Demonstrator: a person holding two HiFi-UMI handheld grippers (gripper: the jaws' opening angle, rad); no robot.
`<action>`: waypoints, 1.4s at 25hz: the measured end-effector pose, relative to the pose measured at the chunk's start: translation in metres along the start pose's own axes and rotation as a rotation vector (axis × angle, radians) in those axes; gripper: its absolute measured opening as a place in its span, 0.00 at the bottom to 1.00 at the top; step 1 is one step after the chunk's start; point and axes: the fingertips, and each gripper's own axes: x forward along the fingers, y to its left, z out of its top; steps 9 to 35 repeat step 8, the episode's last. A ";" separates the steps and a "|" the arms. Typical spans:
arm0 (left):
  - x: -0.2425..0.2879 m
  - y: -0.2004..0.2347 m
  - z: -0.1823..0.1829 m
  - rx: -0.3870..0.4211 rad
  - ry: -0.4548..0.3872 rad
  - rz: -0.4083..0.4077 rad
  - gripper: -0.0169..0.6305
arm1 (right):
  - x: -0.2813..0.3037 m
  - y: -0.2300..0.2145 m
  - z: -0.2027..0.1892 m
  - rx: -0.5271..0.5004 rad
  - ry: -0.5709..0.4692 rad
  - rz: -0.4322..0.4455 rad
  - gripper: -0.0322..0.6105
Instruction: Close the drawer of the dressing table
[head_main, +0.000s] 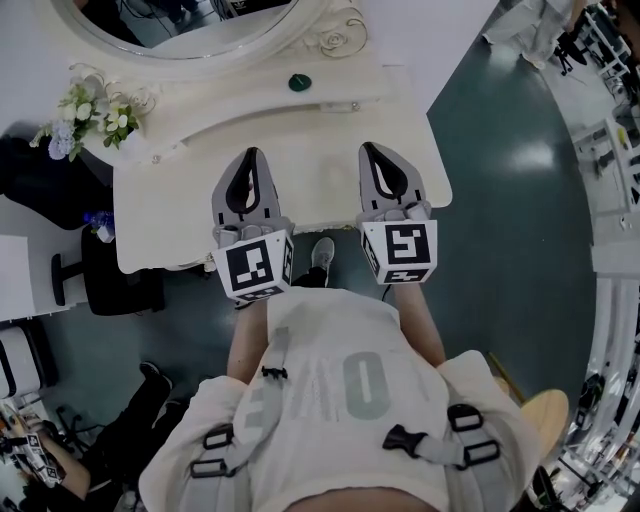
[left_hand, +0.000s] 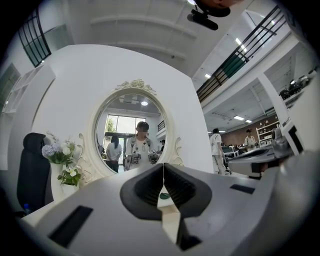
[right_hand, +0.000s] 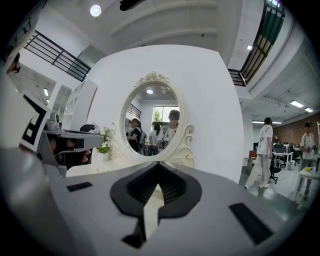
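The cream dressing table (head_main: 330, 175) lies below me in the head view, with its oval mirror (head_main: 190, 35) at the back. No drawer front shows beyond the table's scalloped front edge (head_main: 300, 232). My left gripper (head_main: 250, 156) and right gripper (head_main: 368, 150) hover side by side over the front half of the tabletop and point at the mirror. Both are shut with nothing between their tips. In the left gripper view the left gripper (left_hand: 163, 166) has its jaws meeting in front of the mirror (left_hand: 131, 134). The right gripper (right_hand: 158, 165) looks the same in the right gripper view.
A vase of flowers (head_main: 90, 112) stands at the table's back left, and a small dark green disc (head_main: 299, 82) lies on the raised shelf. A black chair (head_main: 115, 272) sits left of the table. Another person's legs (head_main: 130, 420) are at lower left. Dark floor (head_main: 500, 200) lies to the right.
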 end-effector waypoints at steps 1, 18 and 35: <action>0.001 0.000 0.001 0.001 -0.002 0.001 0.06 | 0.000 -0.001 0.000 -0.001 -0.001 0.000 0.06; 0.004 0.002 0.004 0.010 -0.001 0.003 0.06 | 0.001 -0.004 0.003 -0.001 -0.005 0.000 0.06; 0.004 0.002 0.004 0.010 -0.001 0.003 0.06 | 0.001 -0.004 0.003 -0.001 -0.005 0.000 0.06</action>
